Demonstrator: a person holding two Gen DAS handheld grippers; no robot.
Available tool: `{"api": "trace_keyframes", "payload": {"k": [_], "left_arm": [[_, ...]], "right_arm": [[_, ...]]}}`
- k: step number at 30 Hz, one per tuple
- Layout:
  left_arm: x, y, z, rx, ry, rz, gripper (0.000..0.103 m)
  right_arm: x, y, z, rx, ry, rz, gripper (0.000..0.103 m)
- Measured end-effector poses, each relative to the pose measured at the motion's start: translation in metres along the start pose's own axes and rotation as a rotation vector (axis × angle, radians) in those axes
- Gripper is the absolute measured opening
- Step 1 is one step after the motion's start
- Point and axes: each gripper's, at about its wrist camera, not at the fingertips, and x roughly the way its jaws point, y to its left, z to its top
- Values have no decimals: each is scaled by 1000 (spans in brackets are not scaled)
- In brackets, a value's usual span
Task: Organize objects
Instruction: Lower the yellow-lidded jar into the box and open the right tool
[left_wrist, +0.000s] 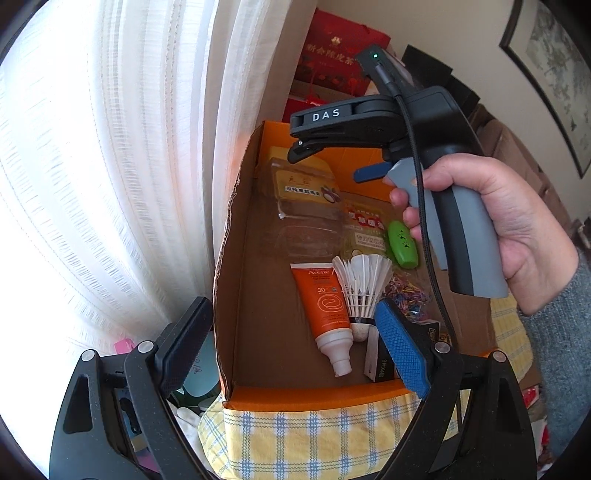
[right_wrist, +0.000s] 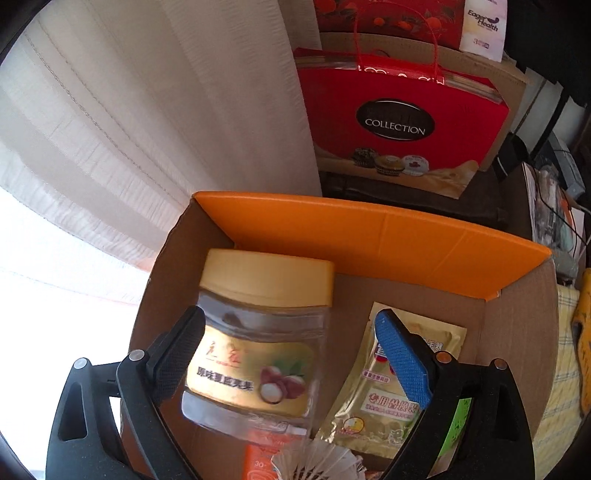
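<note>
An open cardboard box (left_wrist: 236, 258) with orange flaps (right_wrist: 369, 240) holds a clear jar (left_wrist: 301, 206) with a yellow lid (right_wrist: 266, 275), lying on its side. Beside it lie an orange sunscreen tube (left_wrist: 325, 306), a white shuttlecock (left_wrist: 364, 284), gold packets (right_wrist: 384, 398), a green case (left_wrist: 402, 243) and coloured rubber bands (left_wrist: 406, 291). My left gripper (left_wrist: 291, 310) hangs open over the near end of the box with nothing between its fingers. A hand (left_wrist: 517, 229) holds my right gripper (left_wrist: 328, 164) above the jar. In the right wrist view the right gripper (right_wrist: 290, 315) is open, its pads clear of the jar.
White curtains (left_wrist: 129, 166) hang to the left of the box. Red gift boxes (right_wrist: 402, 122) stand behind it. The box rests on a yellow checked cloth (left_wrist: 314, 435). A framed picture (left_wrist: 554, 74) hangs on the wall at right, with clutter (right_wrist: 554, 192) beyond the box.
</note>
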Motion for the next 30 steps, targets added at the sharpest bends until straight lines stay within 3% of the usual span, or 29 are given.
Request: {"api": "trace_keyframes", "payload": {"k": [7,13,19,23,30], "left_arm": [[-3,-2,0,5,-4,-4,89],[-5,-13,-1,18,-4,-23,89],[-6,-22,-2,38,-1,-15,89],[-9,-28,-1,48,-4,-11,89],[-9,-54,5,83,-4,-31,89]], "right_arm": [[-9,-9,-21,-19,40,48,94],[-3,-1,-32,-32,73,147,80],[2,4,-35,33,87,223,79],[-14,7,-35,-43,6,122,77],[-74,-22,-47,-86,-97,71,81]]}}
